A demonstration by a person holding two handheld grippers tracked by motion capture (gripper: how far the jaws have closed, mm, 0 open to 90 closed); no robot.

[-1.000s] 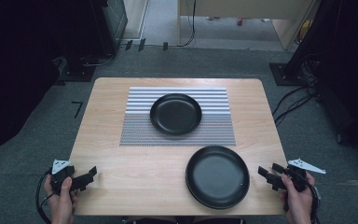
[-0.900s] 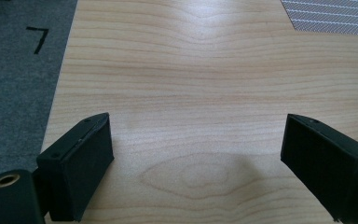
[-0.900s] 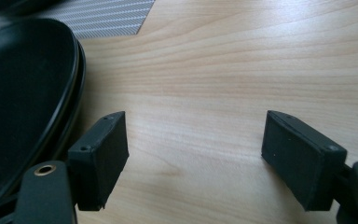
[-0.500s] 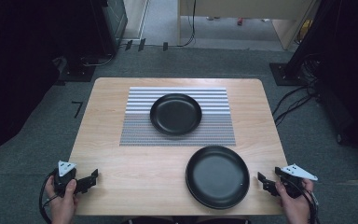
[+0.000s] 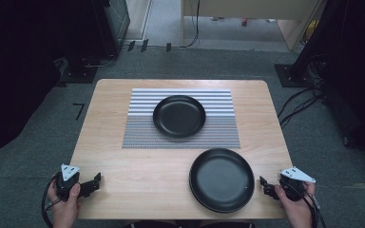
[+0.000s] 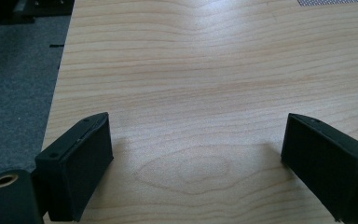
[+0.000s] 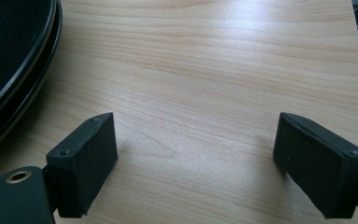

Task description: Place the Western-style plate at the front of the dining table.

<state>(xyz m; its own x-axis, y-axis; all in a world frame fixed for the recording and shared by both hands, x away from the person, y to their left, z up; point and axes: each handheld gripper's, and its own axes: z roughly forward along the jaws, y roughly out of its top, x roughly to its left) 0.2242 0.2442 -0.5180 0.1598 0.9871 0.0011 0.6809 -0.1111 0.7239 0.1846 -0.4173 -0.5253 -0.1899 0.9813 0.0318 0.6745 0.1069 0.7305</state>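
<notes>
The near black plate (image 5: 222,179), at the lower right of the high view on the table (image 5: 138,166), looks rigid, glossy and probably breakable; its raised rim is the place to pinch. The right gripper (image 5: 269,186) is just beside it, the left gripper (image 5: 93,183) lower left (both gape empty). Two plates: the other (image 5: 179,116) sits on one striped placemat (image 5: 138,133).

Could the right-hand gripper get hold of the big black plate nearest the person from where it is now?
Probably yes. The right gripper sits just off the rim of the near black plate, its jaws wide open and empty, with bare table between them. Nothing stands in the way.
</notes>
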